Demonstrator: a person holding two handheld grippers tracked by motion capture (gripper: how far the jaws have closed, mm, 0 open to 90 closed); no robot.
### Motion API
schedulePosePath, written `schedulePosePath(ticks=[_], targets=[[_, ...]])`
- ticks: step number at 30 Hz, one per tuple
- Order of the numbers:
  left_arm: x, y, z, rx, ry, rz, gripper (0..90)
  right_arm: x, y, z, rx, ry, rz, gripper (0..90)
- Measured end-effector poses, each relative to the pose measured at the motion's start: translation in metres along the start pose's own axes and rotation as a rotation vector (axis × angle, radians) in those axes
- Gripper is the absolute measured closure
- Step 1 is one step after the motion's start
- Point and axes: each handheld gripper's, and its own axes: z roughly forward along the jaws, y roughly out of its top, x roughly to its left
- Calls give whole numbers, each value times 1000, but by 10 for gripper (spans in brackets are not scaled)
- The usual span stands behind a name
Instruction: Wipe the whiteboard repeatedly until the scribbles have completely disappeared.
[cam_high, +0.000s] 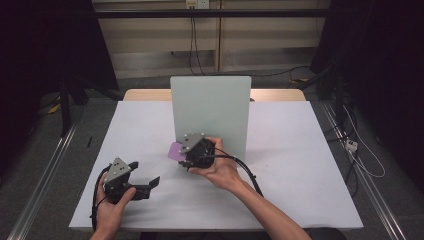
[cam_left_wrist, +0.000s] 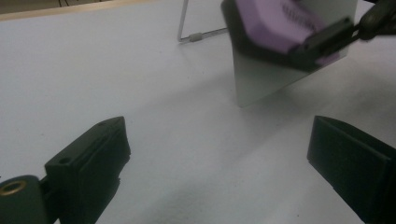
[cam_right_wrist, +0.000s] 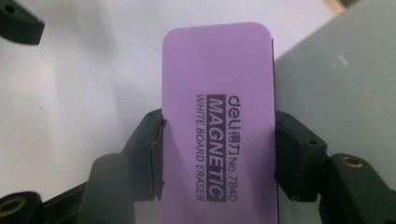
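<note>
Nearest me, my left tool (cam_high: 142, 184) rests low over the white table (cam_high: 300, 165), jaws spread wide and empty, I judge kept aside as a spare. Farther in, my right tool (cam_high: 186, 154) clamps the purple eraser (cam_right_wrist: 217, 116) by its long edges, lifted beside the upright whiteboard (cam_high: 212, 107), probably for wiping.
</note>
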Motion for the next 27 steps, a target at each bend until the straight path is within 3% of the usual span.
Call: schedulePosePath(ticks=[8,13,19,27], targets=[[2,0,-1,-3,3,0,54,10,-2,20,4,71,12,416],[1,0,-1,-2,1,0,54,16,-3,30,34,99,-5,416],[2,0,-1,0,1,-2,54,13,-4,25,28,97,-3,415],[2,-1,1,6,-3,-1,54,-1,-10,3,-16,72,55,415]])
